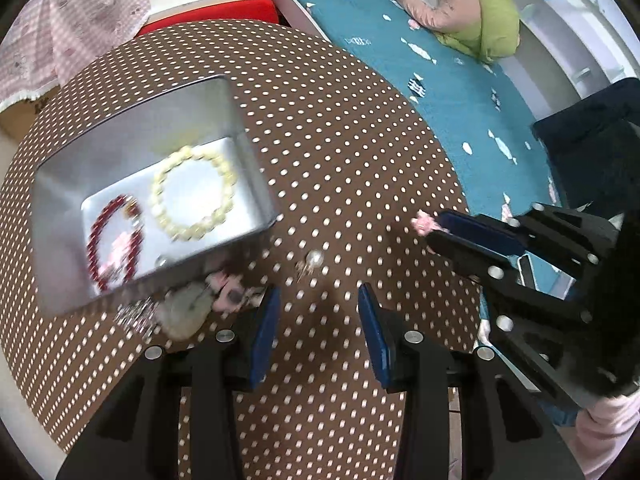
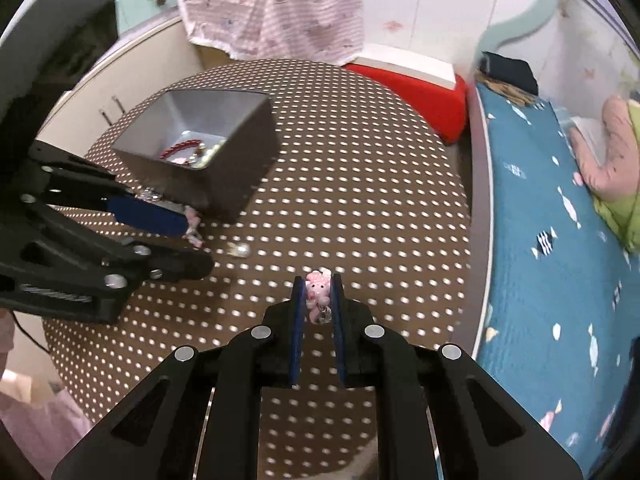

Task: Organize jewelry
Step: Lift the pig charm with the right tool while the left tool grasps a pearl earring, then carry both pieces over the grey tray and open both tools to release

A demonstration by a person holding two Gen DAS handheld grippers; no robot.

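Left gripper (image 1: 318, 300) agape (right gripper (image 2: 317, 294) clamped)

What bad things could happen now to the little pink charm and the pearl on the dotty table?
The right gripper pinches the pink charm only near its fingertips, so it might slip out on the way to the grey box. The open left gripper hangs close to the pearl earring, so a sideways nudge could roll it across the table. More trinkets lie against the box and could get knocked.
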